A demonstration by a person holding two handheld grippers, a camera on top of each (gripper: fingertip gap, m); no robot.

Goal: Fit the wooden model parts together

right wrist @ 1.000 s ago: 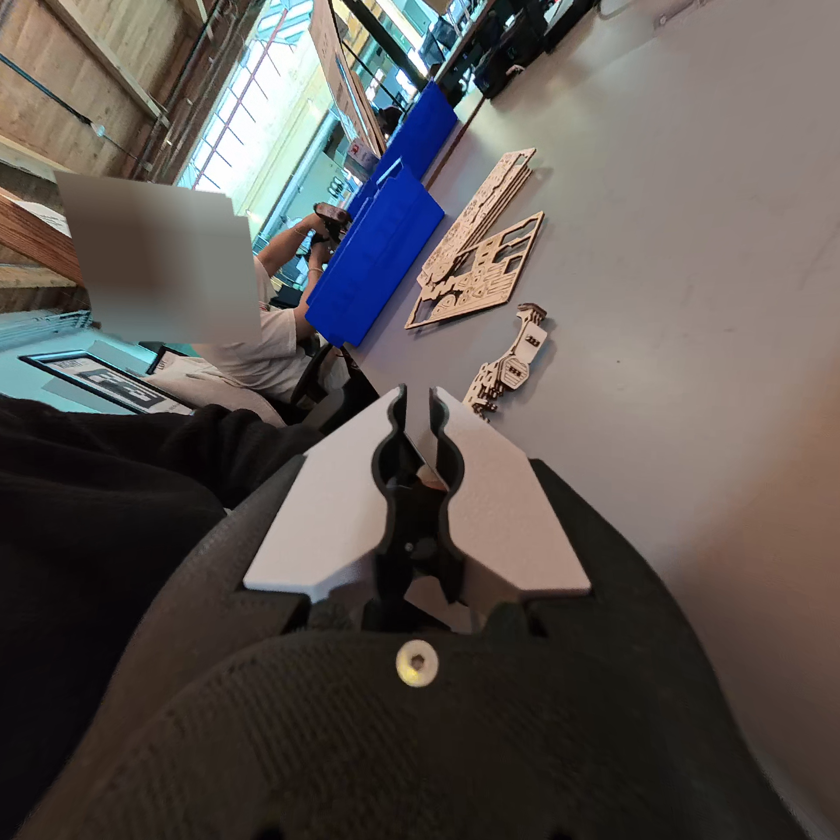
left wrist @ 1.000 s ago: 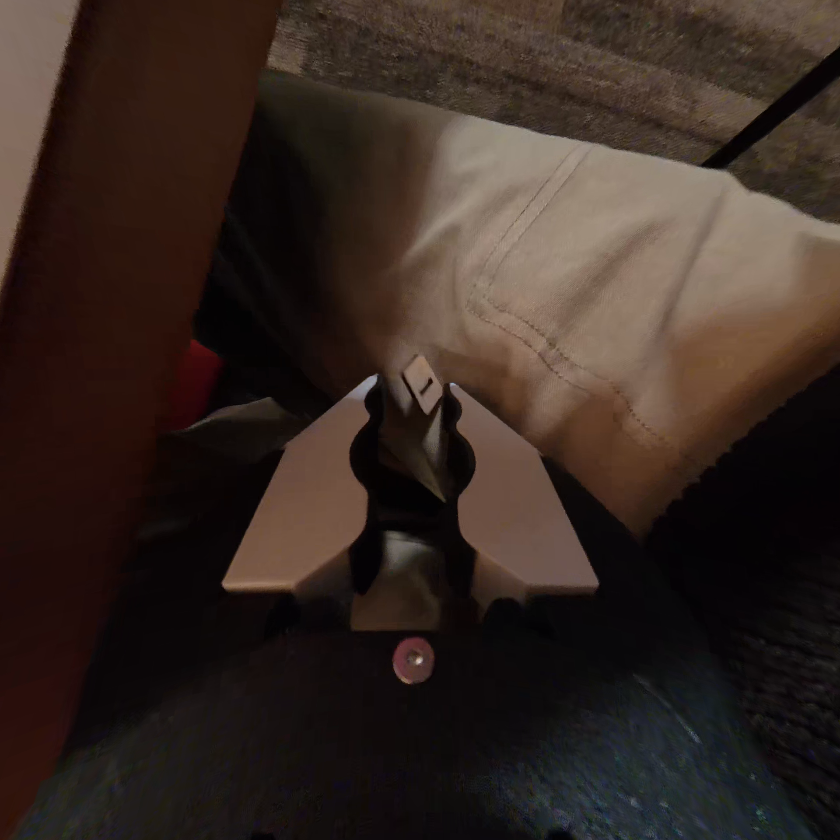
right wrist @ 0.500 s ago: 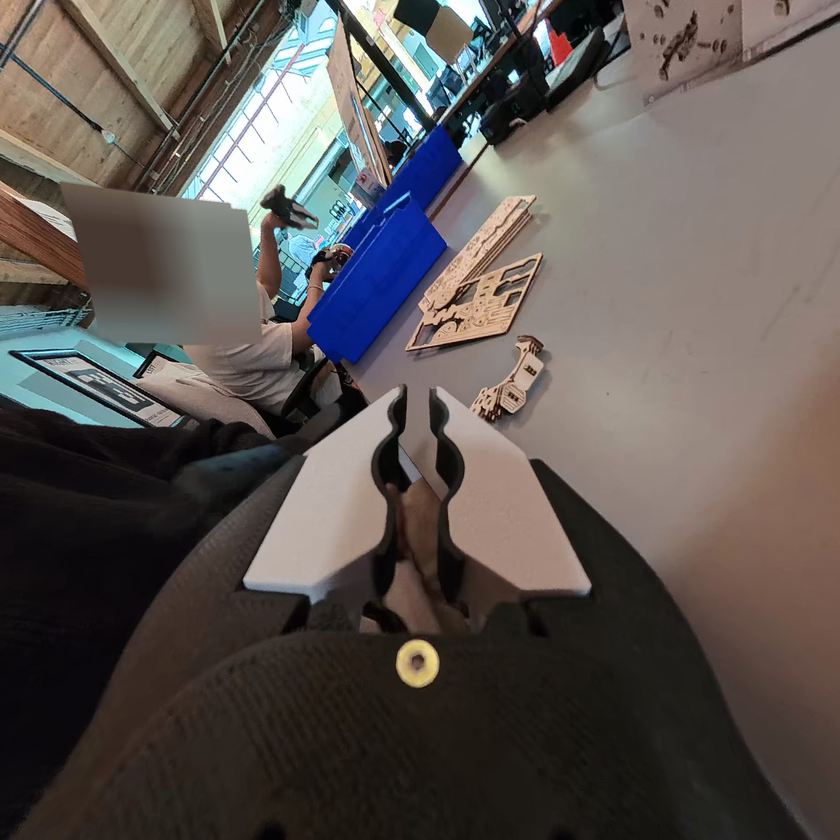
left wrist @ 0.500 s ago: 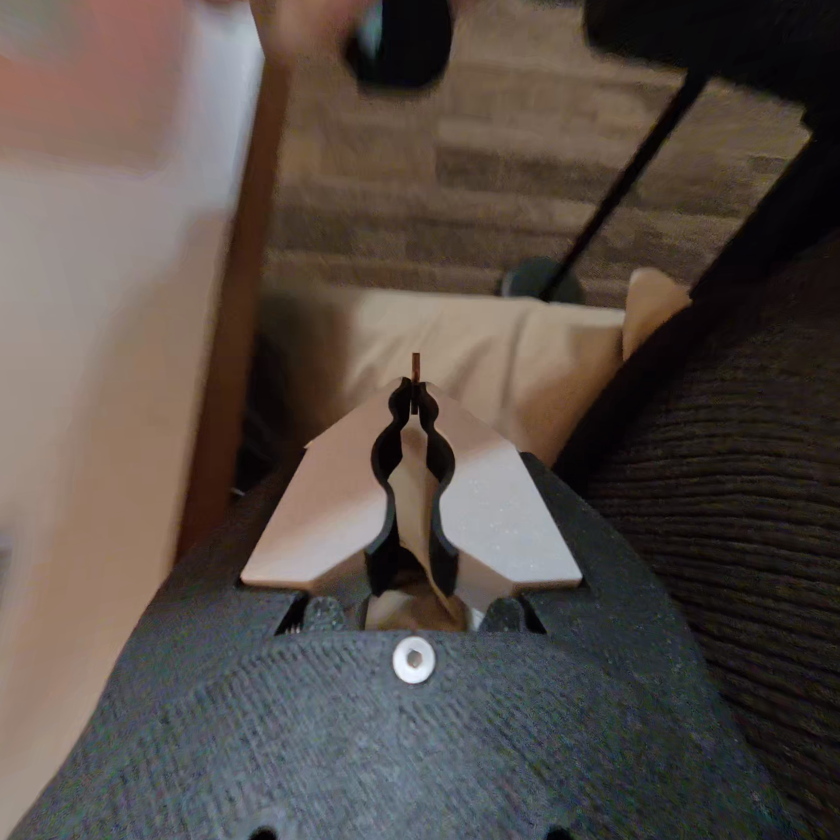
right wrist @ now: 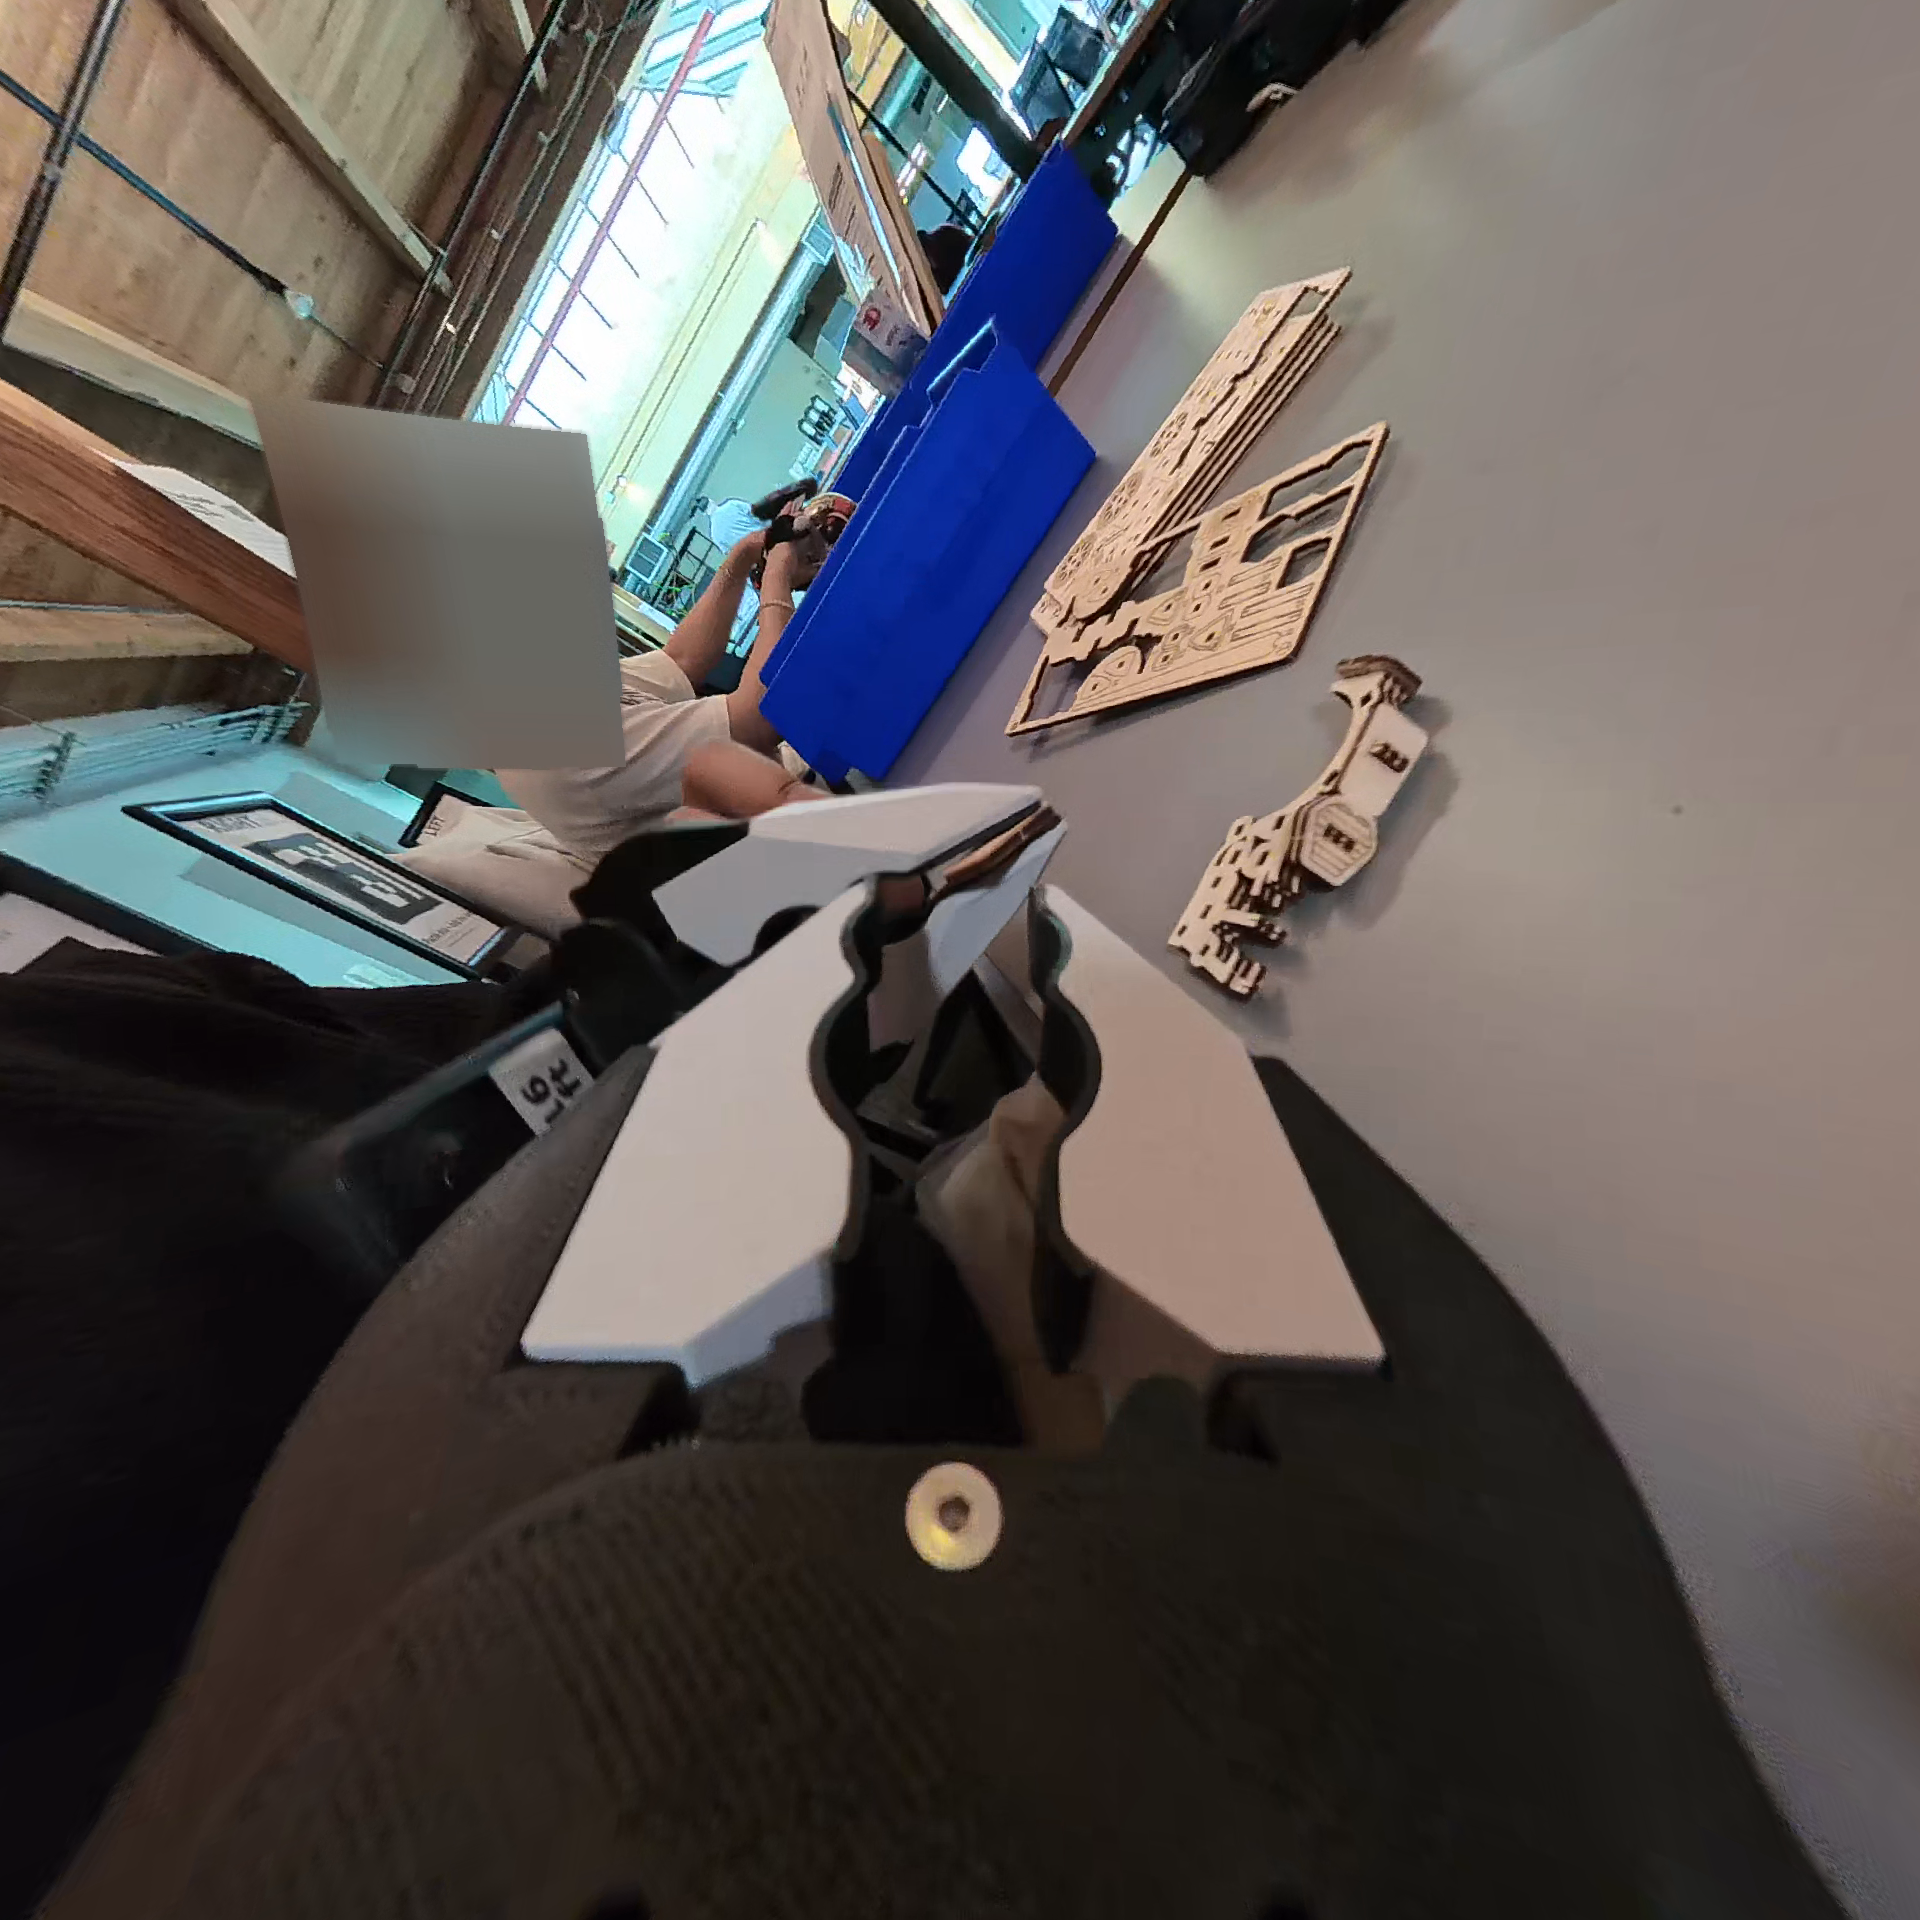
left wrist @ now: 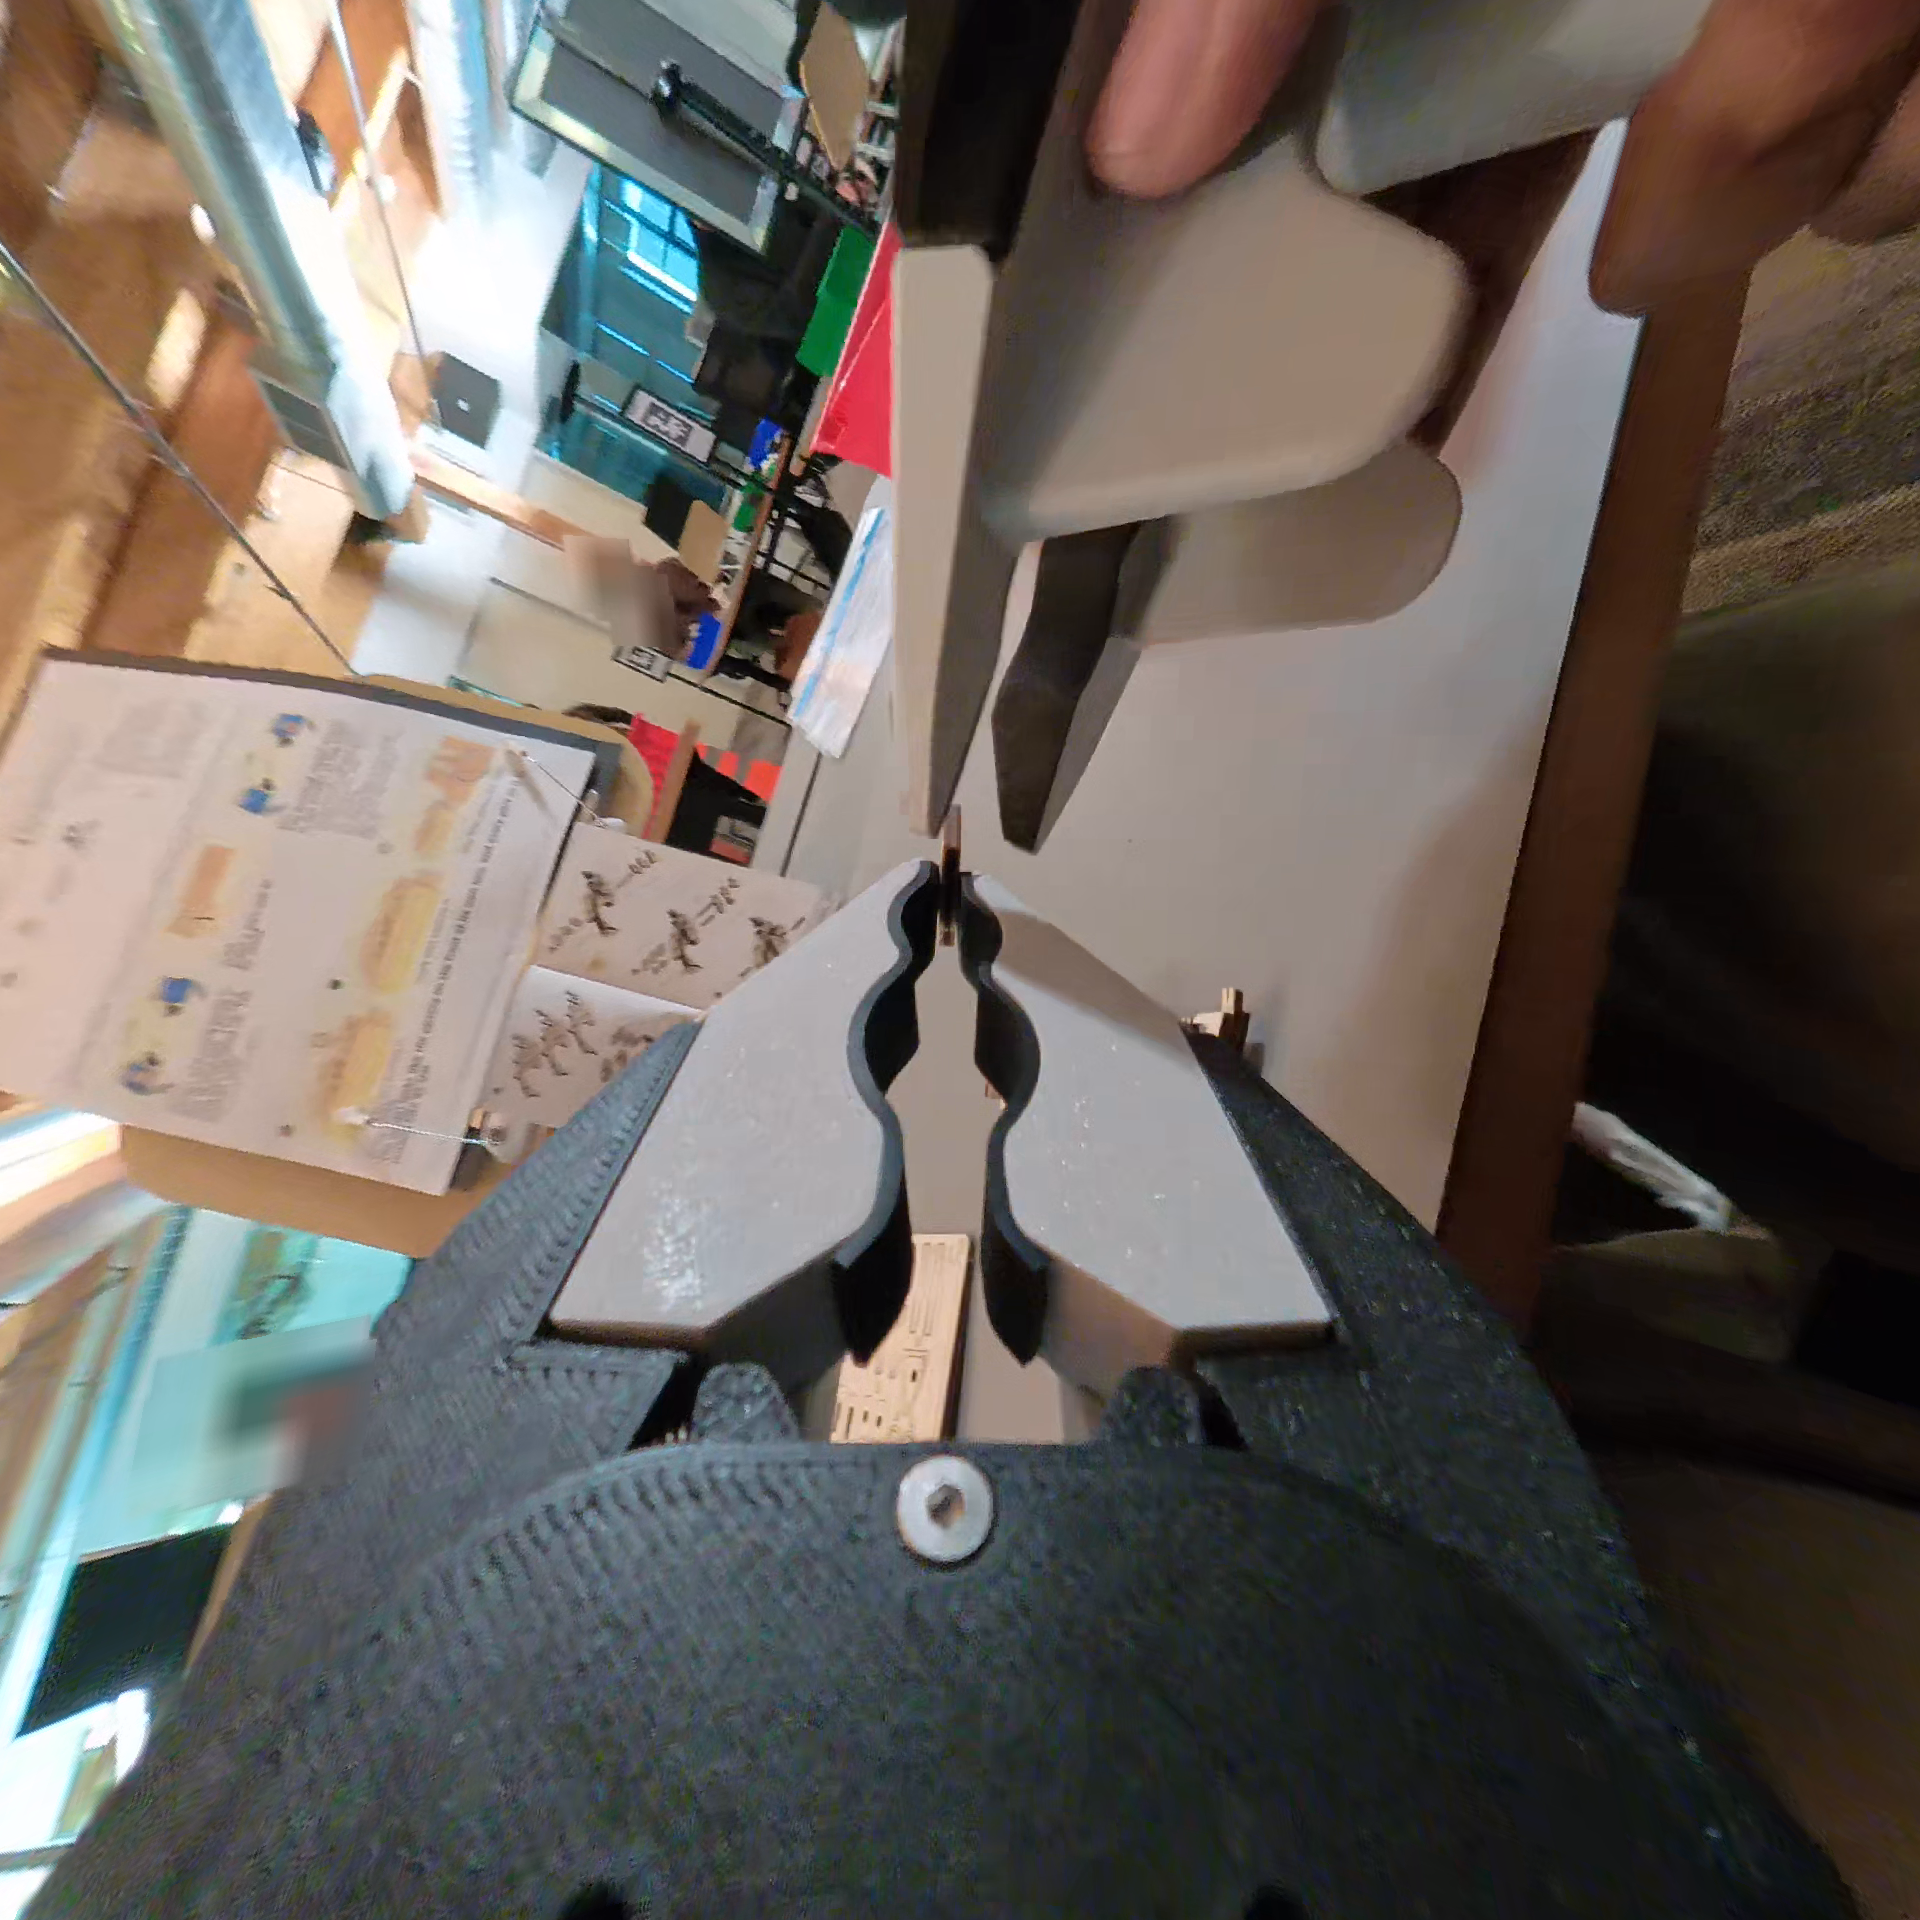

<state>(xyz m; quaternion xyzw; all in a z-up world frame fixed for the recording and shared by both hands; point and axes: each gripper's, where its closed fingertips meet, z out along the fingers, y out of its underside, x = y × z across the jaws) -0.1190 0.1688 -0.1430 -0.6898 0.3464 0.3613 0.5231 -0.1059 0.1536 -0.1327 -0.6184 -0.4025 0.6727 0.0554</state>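
Note:
My left gripper (left wrist: 948,883) is shut on a small thin wooden piece (left wrist: 949,842) that sticks out edge-on past its tips. My right gripper (left wrist: 977,831), held by a hand, comes in from above with its jaws open on either side of that piece's tip. In the right wrist view my right gripper (right wrist: 951,904) is open, and the left gripper (right wrist: 1029,821) reaches in from the left with the piece (right wrist: 997,854) at its tips. A part-built wooden model (right wrist: 1309,831) lies on the grey table (right wrist: 1662,520).
Laser-cut wooden sheets (right wrist: 1205,561) lie beyond the model, with blue bins (right wrist: 935,561) behind them. An instruction sheet (left wrist: 260,914) and open booklet (left wrist: 665,935) stand at left. The table's brown edge (left wrist: 1579,727) runs at right. A person (right wrist: 644,727) sits at the far side. My left and right fingertips are right by each other.
My left gripper has come up from below the table edge with the wooden piece and met the right gripper tip to tip. The right gripper's jaws have opened wider.

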